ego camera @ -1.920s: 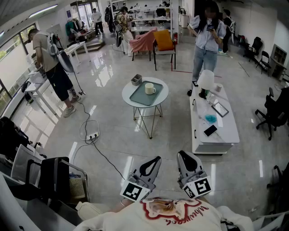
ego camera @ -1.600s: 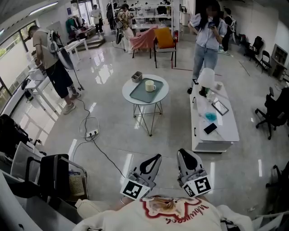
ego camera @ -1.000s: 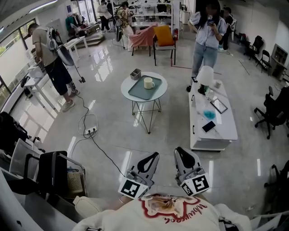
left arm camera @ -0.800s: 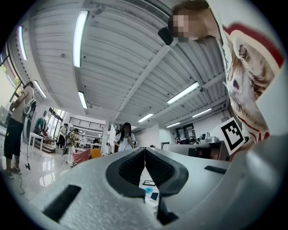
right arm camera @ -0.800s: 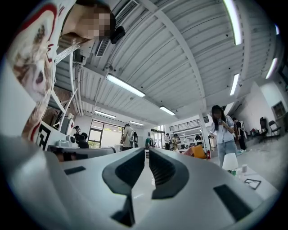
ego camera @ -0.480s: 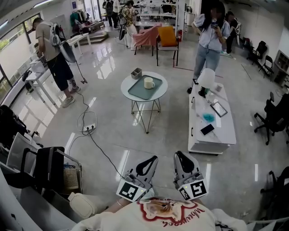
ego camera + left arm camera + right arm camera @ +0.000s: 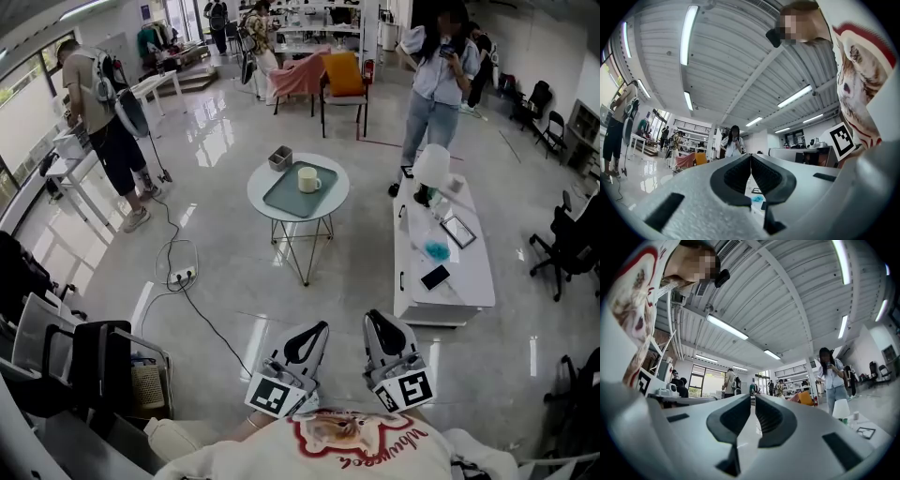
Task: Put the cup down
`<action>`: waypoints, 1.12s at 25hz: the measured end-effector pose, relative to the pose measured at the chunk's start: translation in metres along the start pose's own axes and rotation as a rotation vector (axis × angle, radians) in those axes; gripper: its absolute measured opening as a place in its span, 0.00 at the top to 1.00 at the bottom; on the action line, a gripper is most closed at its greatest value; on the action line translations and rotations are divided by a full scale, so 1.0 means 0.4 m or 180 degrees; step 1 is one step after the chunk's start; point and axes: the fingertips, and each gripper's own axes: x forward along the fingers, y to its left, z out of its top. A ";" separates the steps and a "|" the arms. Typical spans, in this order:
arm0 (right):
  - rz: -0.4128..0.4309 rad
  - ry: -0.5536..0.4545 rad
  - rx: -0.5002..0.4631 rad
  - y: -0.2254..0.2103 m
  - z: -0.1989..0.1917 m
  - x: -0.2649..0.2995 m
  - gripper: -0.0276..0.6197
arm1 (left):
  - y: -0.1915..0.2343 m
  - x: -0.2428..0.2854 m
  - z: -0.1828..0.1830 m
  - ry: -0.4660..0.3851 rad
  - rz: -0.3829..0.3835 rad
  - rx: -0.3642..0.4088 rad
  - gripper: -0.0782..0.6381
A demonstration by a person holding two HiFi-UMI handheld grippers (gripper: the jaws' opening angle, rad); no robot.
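Cup (image 7: 308, 179) on tray (image 7: 285, 199) on round table (image 7: 336, 194); long table (image 7: 469, 281) right.

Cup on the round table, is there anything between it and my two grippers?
Nothing visible blocks the way. The cup stands on a tray on the round table, with bare floor between it and the left gripper and right gripper. A cable lies off to the left.

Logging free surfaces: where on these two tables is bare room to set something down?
Round table: near half of the tray, in front of the cup. White table: the near end, around the phone; far end crowded with lamp and tablet.
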 end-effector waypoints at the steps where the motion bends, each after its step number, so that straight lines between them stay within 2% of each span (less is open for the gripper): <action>1: 0.0004 -0.0023 -0.0011 -0.009 0.000 0.030 0.88 | 0.027 0.017 0.001 -0.0011 0.0002 0.0001 0.87; 13: -0.0082 -0.0318 -0.0018 -0.121 -0.001 0.368 0.88 | 0.339 0.223 0.022 -0.0048 -0.0092 0.0126 0.87; 19: -0.0150 -0.0245 0.0027 -0.150 -0.046 0.496 0.88 | 0.464 0.287 0.009 -0.0043 -0.0150 0.0113 0.87; 28: -0.0226 -0.0093 0.0088 -0.167 -0.093 0.582 0.88 | 0.563 0.317 -0.029 0.0029 -0.0137 0.0009 0.87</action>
